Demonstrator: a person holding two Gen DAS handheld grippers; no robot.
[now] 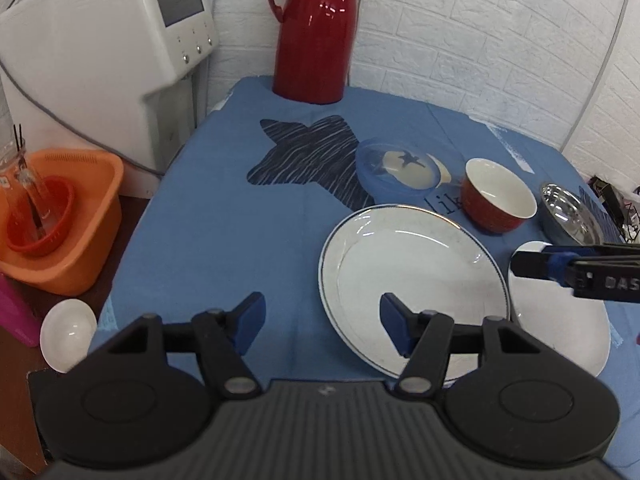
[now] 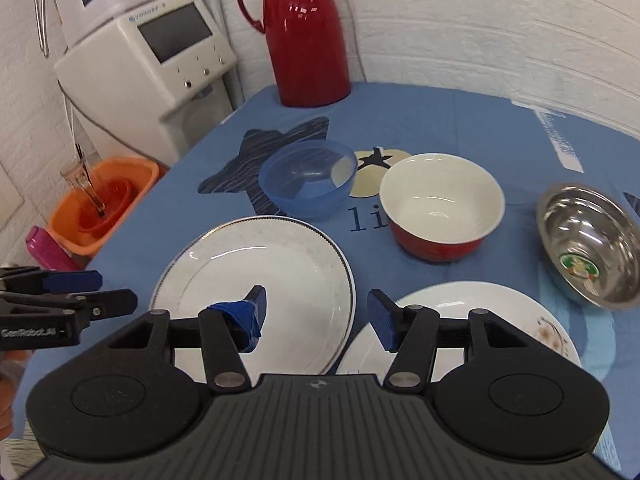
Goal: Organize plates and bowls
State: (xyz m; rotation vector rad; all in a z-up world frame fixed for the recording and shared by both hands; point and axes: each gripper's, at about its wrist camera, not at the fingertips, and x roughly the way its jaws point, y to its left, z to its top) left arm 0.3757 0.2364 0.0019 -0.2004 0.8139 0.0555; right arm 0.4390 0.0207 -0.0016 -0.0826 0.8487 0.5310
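Two plates [image 2: 256, 280] [image 2: 480, 320] lie side by side in front, three bowls [image 2: 308, 184] [image 2: 440, 208] [image 2: 588, 244] in a row behind them.

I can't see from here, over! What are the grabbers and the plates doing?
Left gripper open, right gripper open, both empty. Two white plates side by side, three bowls behind, unstacked. Nothing blocking.
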